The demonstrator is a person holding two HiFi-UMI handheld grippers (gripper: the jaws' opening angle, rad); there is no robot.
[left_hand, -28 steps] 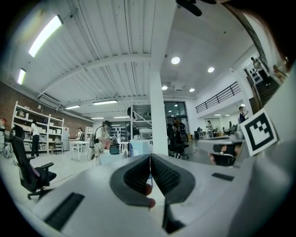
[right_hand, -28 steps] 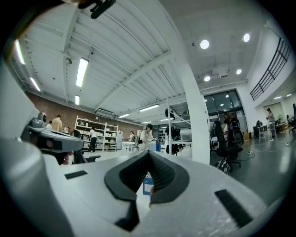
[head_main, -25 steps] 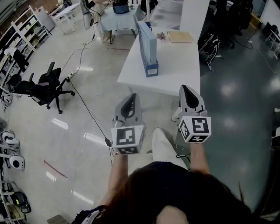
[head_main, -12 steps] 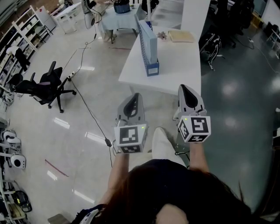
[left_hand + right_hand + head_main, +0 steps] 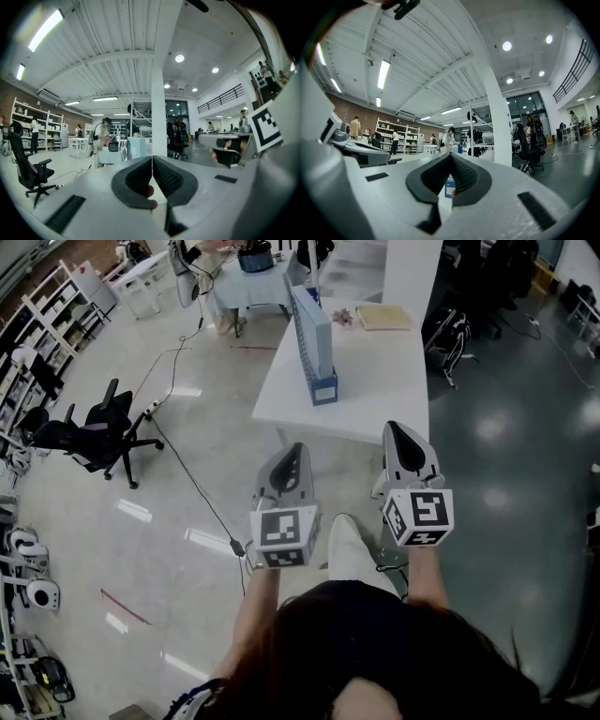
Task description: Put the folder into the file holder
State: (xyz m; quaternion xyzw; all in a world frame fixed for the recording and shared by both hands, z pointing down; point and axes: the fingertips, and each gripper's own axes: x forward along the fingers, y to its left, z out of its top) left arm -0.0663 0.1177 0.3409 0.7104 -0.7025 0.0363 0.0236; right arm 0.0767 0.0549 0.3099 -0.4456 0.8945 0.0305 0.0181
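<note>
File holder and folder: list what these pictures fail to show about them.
- File holder, head view: far and small; whether anything is inside cannot be told.
- Folder, head view: too small to tell its thickness or contents.
- Right gripper view: the shut right gripper covers all but a blue sliver, probably the file holder.

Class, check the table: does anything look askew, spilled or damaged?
Nothing stands out. The blue file holder stands upright on the white table, the folder lies flat beyond it, and the left gripper and right gripper are shut, empty.
</note>
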